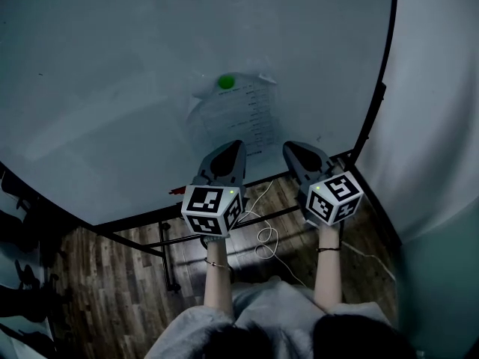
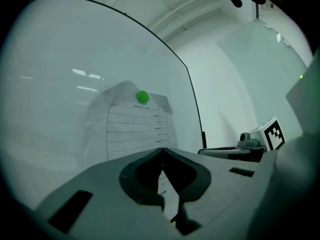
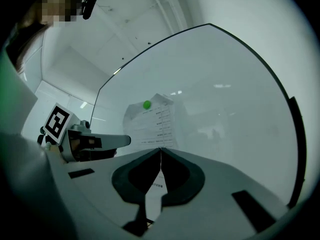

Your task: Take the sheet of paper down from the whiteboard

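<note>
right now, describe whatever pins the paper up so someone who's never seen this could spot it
Start at the big whiteboard filling the head view. Low on it hangs one printed sheet of paper; near its top edge sits a small round green button, probably a magnet. It is the only bright-coloured spot on the board.

Grey left claw (image 1: 238, 144) and right claw (image 1: 288, 145) carry black-and-white marker cubes (image 1: 212, 209).
</note>
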`<state>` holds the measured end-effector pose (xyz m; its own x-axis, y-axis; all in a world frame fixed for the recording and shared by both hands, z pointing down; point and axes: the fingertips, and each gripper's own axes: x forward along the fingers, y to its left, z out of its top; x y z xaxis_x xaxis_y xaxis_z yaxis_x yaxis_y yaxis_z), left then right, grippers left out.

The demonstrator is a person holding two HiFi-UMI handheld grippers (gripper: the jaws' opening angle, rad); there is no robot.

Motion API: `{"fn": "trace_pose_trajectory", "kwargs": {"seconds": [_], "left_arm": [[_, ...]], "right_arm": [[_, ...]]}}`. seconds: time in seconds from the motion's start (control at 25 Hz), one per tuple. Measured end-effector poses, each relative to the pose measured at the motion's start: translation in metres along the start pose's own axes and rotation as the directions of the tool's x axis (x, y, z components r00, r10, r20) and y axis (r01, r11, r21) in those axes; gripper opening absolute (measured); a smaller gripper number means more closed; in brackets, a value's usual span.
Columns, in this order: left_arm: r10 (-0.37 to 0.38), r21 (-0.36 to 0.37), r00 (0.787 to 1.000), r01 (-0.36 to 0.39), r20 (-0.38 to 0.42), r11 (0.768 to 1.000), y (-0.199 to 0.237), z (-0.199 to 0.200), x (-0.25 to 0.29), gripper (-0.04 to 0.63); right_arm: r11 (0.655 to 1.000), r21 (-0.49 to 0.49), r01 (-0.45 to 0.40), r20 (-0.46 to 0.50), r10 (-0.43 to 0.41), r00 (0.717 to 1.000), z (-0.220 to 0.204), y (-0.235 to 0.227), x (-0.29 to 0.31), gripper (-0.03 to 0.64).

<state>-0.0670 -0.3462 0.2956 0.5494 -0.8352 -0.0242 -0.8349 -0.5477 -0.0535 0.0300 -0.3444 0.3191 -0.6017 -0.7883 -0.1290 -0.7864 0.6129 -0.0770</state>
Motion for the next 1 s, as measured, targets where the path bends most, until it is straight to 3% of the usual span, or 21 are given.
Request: {"fn": "trace_pose_trajectory", "kwargs": {"seconds": [0.32,0.48,0.8,1.0], "left_arm": [[0.009,0.041,0.999,-0.01,0.035,0.999,0.017,0.01,0.007,0.005],[0.052,0.11,0.998,-0.053,0.018,0.992,0.024,0.016,0.013,0.006],[0.15,0.155,0.987,-0.156,0.048,0.975,0.031,0.041,0.017,0.014],[0.223,0.172,0.97,-0.237,0.098,0.956,0.035,0.057,0.016,0.02]], "right_arm": [[0.997,-0.033,0.07,-0.019,-0.071,0.997,-0.002,-0.013,0.018,0.002],[0.994,-0.068,0.086,-0.042,-0.089,0.995,0.005,-0.025,0.026,0.002],[0.996,-0.08,0.044,-0.089,-0.051,0.995,0.017,-0.037,0.043,0.003],[0.997,-0.079,-0.006,-0.111,-0.003,0.994,0.019,-0.034,0.047,0.049]]}}
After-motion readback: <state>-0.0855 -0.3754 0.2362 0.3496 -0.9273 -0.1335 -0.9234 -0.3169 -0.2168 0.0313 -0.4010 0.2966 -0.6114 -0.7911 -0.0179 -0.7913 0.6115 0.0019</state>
